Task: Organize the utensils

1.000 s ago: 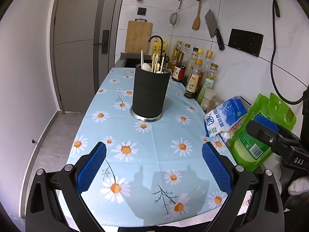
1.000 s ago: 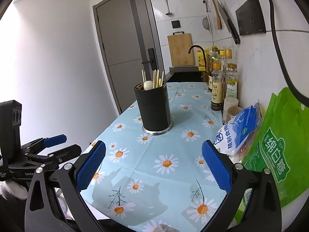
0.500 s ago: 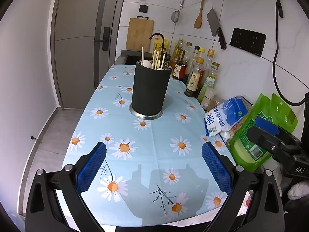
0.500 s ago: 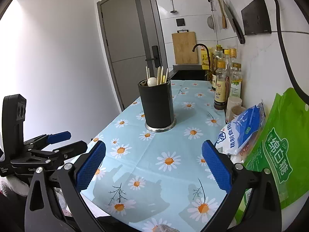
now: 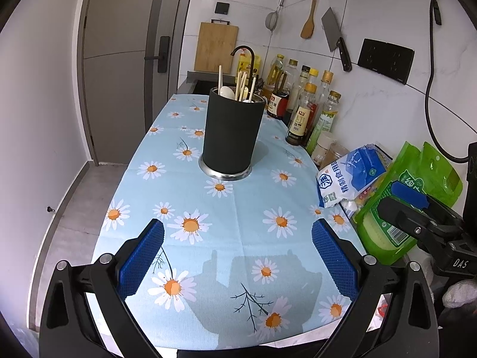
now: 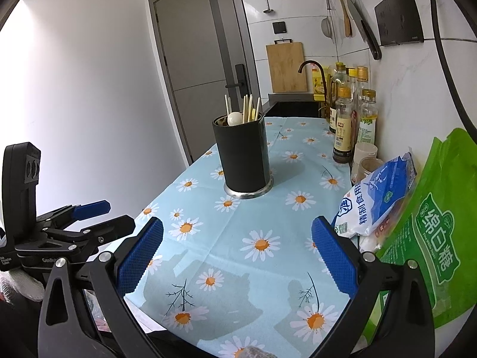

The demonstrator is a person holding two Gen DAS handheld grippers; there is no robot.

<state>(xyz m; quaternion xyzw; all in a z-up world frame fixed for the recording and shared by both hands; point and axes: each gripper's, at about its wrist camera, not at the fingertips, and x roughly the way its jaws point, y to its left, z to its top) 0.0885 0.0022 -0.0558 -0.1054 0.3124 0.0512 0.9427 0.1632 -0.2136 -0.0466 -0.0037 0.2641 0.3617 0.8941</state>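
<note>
**Both grippers drawn back a little from the holder, jaws wide**

Since a second ago: the holder sits slightly higher and farther in both views; it has not shifted on the cloth.

Left wrist view. Left gripper [image 5: 237, 258] hovers over the near end of the daisy tablecloth [image 5: 238, 208], jaws spread wide, nothing between the blue pads [image 5: 140, 262]. One black utensil holder [image 5: 234, 134] stands upright on a metal base mid-counter, well apart from the gripper, with chopsticks [image 5: 243, 85] and a white spoon [image 5: 227, 91] sticking out; exact chopstick count unreadable. Open cloth between gripper and holder. Right of the holder: a row of bottles [image 5: 301, 110] against the wall, one blue-and-white salt bag [image 5: 348, 176], one green sugar bag [image 5: 411, 179]. Right gripper [image 5: 408, 205] enters at the right edge in front of the green bag, its fingers apart. A white-gloved hand [image 5: 459, 292] shows below it.

Right wrist view. Right gripper [image 6: 237, 258] likewise gaping and empty over the near cloth. Holder [image 6: 243, 155] ahead, centre. Left gripper [image 6: 101, 217] sits low at left, off the counter edge, fingers parted. Wall: cleaver [image 6: 366, 32], wooden spatula [image 6: 344, 6], strainer [image 6: 325, 25].
</note>
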